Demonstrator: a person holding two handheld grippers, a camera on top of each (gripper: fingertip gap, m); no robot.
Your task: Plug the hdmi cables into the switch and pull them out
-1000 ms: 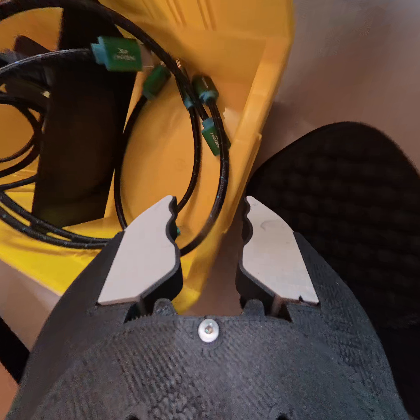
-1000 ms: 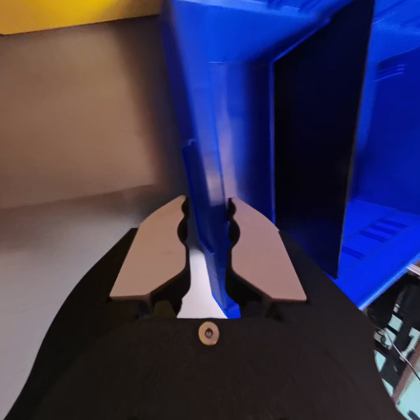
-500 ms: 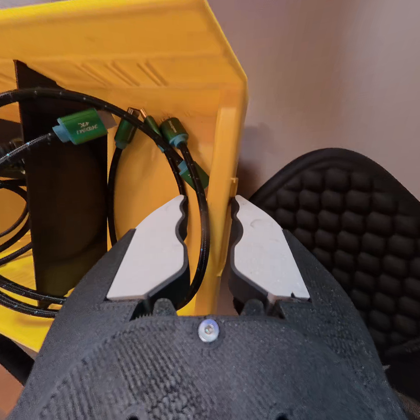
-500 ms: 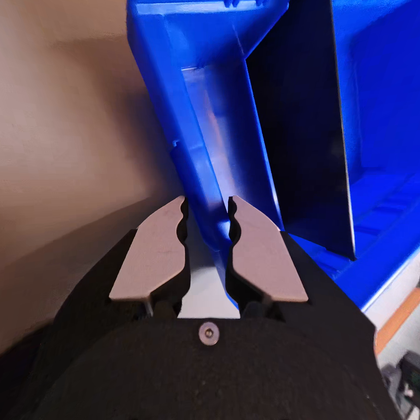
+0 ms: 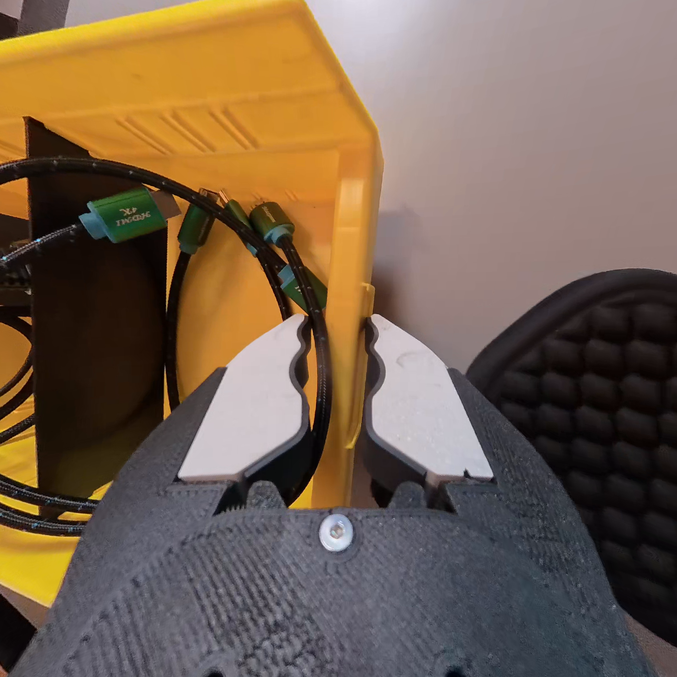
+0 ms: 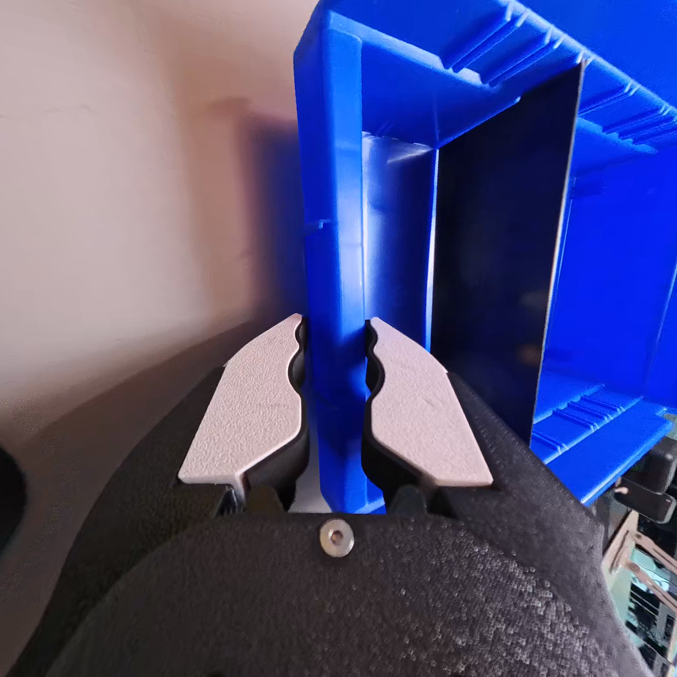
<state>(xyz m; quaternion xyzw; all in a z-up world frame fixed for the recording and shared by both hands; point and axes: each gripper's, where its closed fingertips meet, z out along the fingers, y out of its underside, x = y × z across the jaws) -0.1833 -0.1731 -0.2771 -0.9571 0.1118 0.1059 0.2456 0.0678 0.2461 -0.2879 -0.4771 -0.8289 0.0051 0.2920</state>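
Note:
In the left wrist view my left gripper [image 5: 336, 322] is shut on the right wall of a yellow bin [image 5: 351, 256], with a black braided cable [image 5: 322, 366] caught between the left finger and the wall. The bin is tipped and holds several black HDMI cables with green plugs [image 5: 130, 218]. In the right wrist view my right gripper [image 6: 335, 324] is shut on the left wall of a blue bin [image 6: 331, 219], which looks empty apart from a dark divider panel [image 6: 498, 256]. No switch is in view.
A dark divider panel [image 5: 95, 329] stands inside the yellow bin. A black bumpy cushion [image 5: 586, 403] lies to the right of the yellow bin. A pale wall [image 5: 513, 128] is behind both bins. Some equipment [image 6: 644, 549] shows at lower right in the right wrist view.
My left gripper closed from open onto the yellow bin's wall. Both bins have tilted and now stand more upright in the views, held by the grippers.

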